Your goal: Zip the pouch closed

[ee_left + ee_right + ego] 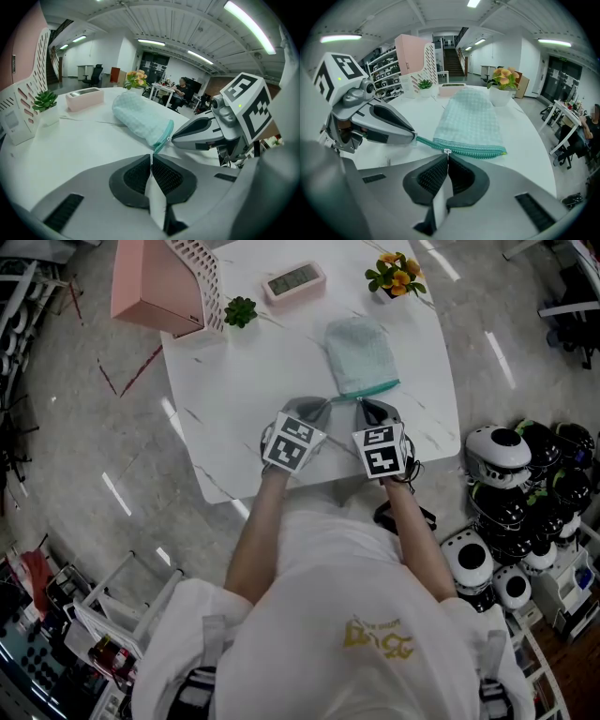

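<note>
**Pouch (359, 354) flat on the desk (253, 381), its zipper (476, 150) gripped at two places**

The places below are read from the head view, with the pouch as the centre of the clock.

A pink file rack (155, 282) stands at the desk corner at 10 o'clock. A small green plant (240, 310) is also at 10 o'clock, but nearer to the pouch. A pink clock (293, 281) lies at 11 o'clock, and a pot of orange flowers (396, 276) stands at 1 o'clock.

The pouch is light green and lies near the middle of the desk. Its darker green zipper runs along the edge at 6 o'clock, the side toward the person.

The left claw (325, 404) is at 7 o'clock. Its jaws are pressed together on the zipper tail (424, 140), the free end of tape that sticks out past the left corner of the pouch.

The right claw (361, 404) is at 6 o'clock, near the left one but not touching it. Its jaws are closed on the small zipper pull (447, 151). In the right gripper view the pull sits on the zipper line, nearer to its left end. From there the tape runs toward 9 o'clock into the tip of the left claw.
</note>
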The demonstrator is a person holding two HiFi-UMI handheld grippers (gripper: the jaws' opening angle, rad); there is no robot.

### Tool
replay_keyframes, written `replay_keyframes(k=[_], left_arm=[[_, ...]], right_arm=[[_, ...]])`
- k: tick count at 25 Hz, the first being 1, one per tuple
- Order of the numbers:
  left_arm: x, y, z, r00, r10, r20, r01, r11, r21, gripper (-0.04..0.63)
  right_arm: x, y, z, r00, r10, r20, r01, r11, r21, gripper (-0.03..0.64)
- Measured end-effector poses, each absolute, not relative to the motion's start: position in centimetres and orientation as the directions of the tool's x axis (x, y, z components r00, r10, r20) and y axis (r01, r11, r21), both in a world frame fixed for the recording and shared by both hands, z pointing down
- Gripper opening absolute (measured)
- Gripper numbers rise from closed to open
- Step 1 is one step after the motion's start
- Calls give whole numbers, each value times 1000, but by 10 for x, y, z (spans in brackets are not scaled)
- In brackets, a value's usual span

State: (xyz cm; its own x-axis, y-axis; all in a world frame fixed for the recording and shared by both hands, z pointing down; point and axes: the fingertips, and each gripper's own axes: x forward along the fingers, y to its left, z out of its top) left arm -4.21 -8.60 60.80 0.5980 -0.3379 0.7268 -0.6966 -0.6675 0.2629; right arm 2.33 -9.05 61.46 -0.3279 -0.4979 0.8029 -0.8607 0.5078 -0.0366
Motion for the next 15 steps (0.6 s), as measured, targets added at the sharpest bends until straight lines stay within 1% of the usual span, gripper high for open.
replay_keyframes(k=[10, 15], left_arm=[[-51, -87, 609, 587, -351, 730, -717, -645, 266, 35], [-51, -88, 609, 565, -356, 744, -713, -665, 223, 35]], right_arm=[[18, -91, 614, -333, -499, 800, -857, 514, -36, 17], [18, -90, 614, -335, -490, 805, -851, 524, -35, 17]])
